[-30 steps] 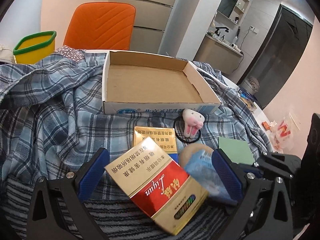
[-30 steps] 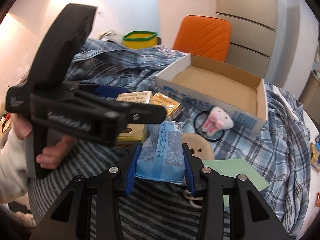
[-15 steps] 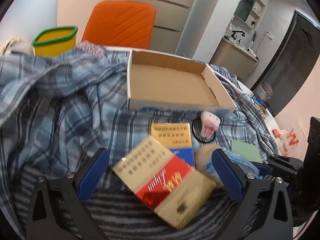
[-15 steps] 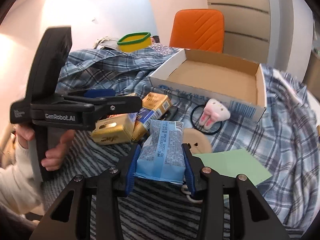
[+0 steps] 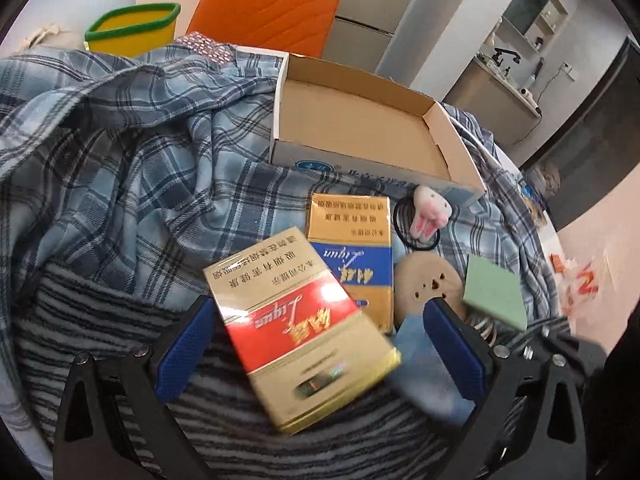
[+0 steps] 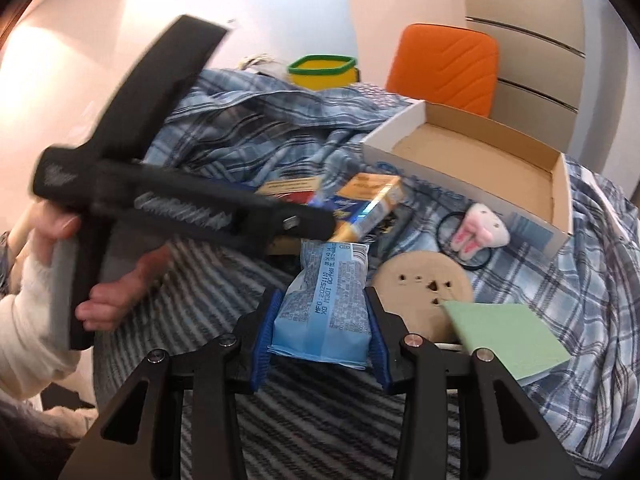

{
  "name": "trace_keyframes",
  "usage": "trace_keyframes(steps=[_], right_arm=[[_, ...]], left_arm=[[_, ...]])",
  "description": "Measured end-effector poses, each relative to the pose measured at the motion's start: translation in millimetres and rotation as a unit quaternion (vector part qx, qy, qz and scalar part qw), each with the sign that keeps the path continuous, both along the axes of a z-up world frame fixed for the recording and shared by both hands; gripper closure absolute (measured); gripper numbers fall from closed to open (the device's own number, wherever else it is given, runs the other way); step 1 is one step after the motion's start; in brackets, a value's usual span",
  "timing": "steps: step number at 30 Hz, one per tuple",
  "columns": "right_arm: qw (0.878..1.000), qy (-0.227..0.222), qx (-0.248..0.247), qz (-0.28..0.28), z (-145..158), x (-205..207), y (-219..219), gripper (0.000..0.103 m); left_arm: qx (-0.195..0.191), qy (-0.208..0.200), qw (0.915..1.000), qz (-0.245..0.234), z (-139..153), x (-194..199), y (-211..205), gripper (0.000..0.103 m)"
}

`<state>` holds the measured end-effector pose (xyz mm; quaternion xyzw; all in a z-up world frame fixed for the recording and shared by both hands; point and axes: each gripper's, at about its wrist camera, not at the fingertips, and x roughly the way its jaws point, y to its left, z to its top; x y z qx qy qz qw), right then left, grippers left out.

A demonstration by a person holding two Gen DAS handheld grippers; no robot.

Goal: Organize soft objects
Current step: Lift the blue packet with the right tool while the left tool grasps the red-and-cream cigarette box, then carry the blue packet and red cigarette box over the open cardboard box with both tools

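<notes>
Already the right gripper point(image 6: 322, 330) had its jaws clamped on the blue packet point(image 6: 324, 300); squeezing could crush it, while the left gripper point(image 5: 320, 344), jaws apart, crowded the red carton point(image 5: 300, 344)

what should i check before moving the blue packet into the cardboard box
1. Right gripper shut on blue packet: ok.
2. Cardboard box interior free of items: ok.
3. Left gripper open, around the red and gold box, not squeezing it: ok.
4. Path to the box: the left gripper hangs just left of the packet: not ok.
5. Tooth plush lies against the box's near wall, outside it: ok.
6. Packet's grip firm enough: cannot tell.
</notes>
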<state>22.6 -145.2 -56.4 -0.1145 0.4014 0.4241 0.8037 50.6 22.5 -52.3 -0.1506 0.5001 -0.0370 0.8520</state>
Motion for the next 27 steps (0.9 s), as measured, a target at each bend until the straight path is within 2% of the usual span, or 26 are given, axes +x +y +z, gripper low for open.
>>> trace_keyframes(steps=[3,7,11,14,19,23,27], right_arm=[[1.000,0.009,0.007,0.018,-1,-4,2,0.060],[1.000,0.005,0.004,0.030,-2,-9,6,0.060],[0.999,0.007,0.006,0.032,-2,-9,5,0.060],[1.000,-0.002,0.001,0.021,1,-10,2,0.060],[0.998,-0.047,-0.005,-0.041,8,-9,-13,0.060],[0.991,-0.072,0.019,-0.112,20,1,-35,0.060],[0.980,-0.100,0.048,-0.167,41,10,-54,0.060]], left_arm=[[0.001,0.014,0.9999,-0.003,-1,7,-6,0.012],[0.017,0.012,0.9997,-0.010,1,6,-13,0.016],[0.008,0.013,0.9998,0.013,2,5,-1,0.040],[0.017,0.007,0.9998,-0.003,4,2,-1,0.043],[0.040,-0.037,0.9985,-0.010,22,-7,-5,0.044],[0.061,-0.076,0.9948,-0.031,43,-9,-16,0.044],[0.060,-0.115,0.9908,-0.039,63,-8,-19,0.044]])
